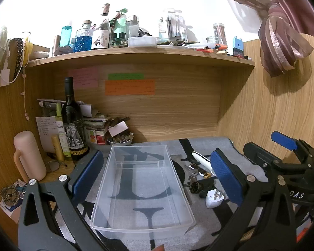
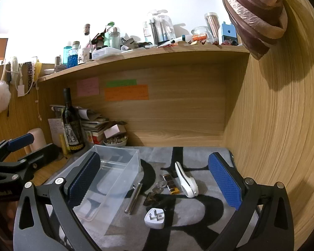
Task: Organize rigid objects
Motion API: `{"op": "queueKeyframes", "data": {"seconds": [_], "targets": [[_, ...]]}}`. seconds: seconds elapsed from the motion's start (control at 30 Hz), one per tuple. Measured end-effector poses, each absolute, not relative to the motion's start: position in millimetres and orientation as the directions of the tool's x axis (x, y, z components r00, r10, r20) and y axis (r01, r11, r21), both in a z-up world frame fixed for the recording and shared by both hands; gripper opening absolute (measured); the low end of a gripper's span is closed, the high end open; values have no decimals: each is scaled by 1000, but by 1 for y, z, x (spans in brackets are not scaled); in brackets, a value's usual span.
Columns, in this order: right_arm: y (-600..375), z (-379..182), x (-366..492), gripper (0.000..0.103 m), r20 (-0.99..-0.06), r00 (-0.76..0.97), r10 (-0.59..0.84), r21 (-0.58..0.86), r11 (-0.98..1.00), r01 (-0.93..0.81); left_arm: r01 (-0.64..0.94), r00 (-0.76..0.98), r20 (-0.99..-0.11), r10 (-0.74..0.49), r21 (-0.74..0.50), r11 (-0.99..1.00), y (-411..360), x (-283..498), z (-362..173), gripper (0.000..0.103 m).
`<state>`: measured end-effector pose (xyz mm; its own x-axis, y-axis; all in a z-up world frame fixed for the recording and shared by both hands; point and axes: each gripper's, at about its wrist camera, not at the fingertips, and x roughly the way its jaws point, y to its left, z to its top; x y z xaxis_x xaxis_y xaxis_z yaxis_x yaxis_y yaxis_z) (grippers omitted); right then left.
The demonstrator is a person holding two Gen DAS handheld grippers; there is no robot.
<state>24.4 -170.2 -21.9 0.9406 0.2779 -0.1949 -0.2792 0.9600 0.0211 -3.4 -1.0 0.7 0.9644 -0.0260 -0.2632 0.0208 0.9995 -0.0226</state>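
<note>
Your clear plastic bin [image 1: 142, 188] sits empty on the grey mat [image 2: 198, 219] covering the bench. Just right of the bin lie the white handled tool [image 2: 185, 183], metal cylinder [image 2: 134, 198] and white plug adapter [image 2: 156, 218]. Your left claw [image 1: 157, 175] and right claw [image 2: 155, 186] both stand wide apart, holding nothing.

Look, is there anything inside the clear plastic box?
No, the clear plastic box is empty; only the grey mat with its dark letters shows through its bottom.
</note>
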Motion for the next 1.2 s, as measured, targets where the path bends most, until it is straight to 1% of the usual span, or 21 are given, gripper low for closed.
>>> {"op": "queueKeyframes", "data": {"seconds": [1.2], "targets": [[-165,-18,22,103,-184,945,271,-2,961,-276,27,965,-260,-31,-21,999,-3,-4,1,103]]}}
